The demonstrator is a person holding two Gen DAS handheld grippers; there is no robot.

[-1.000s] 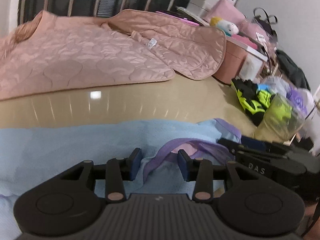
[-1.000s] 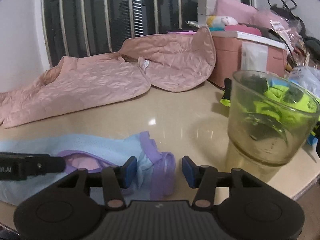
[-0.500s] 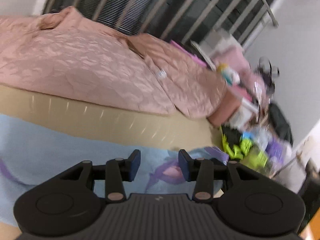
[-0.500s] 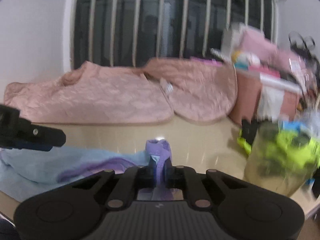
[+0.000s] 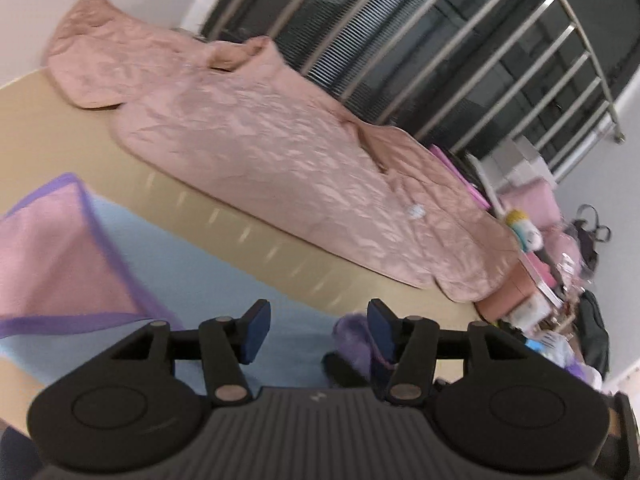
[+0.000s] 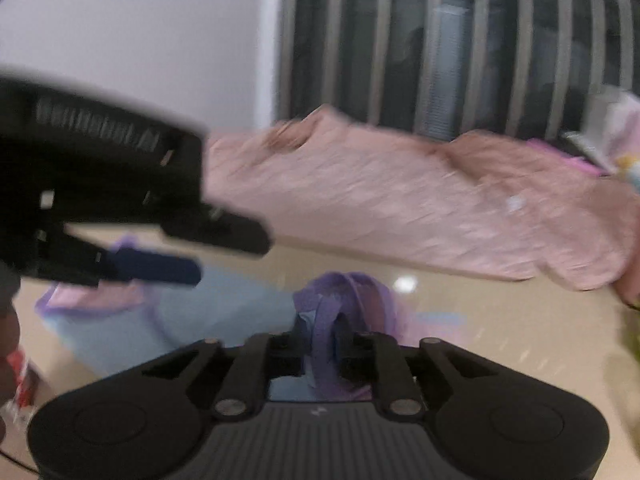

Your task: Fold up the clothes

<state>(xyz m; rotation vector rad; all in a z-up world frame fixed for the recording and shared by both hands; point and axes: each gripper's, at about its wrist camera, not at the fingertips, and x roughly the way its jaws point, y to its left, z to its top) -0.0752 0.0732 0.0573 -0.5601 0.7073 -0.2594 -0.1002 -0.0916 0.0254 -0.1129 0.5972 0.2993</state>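
— Right gripper [image 6: 324, 346]: closed on anything?
— Clamped on the bunched purple trim [image 6: 340, 300] of the light blue garment [image 5: 224, 280]. Just eased a little wider, yet with the band pinched between the pads. Probably gripped by the edging for a firm line to carry across in a fold
— And the left gripper [image 5: 318, 330]?
— Open, just widened, nothing between the pads. Hovering over the blue cloth, with the purple trim just beside the right-hand pad. Likely let go in order to take a fresh hold elsewhere
— Whereabouts of the garment?
— Spread on the tan table [image 5: 60, 128], at the near side. Raised off the surface at the trimmed end, in the right gripper's hold. Pink panel [image 5: 52, 248] with a purple border showing at the other end, so seemingly turned over there
— Anything else close by?
— Pink quilted jacket [image 5: 280, 168], laid out flat toward the barred window [image 5: 460, 60], apart from the blue piece. Probably parked there for a later turn
— Progress?
— Early, judging by so much cloth lying unfolded. Too blurred in the right view to judge how firm the pinch is
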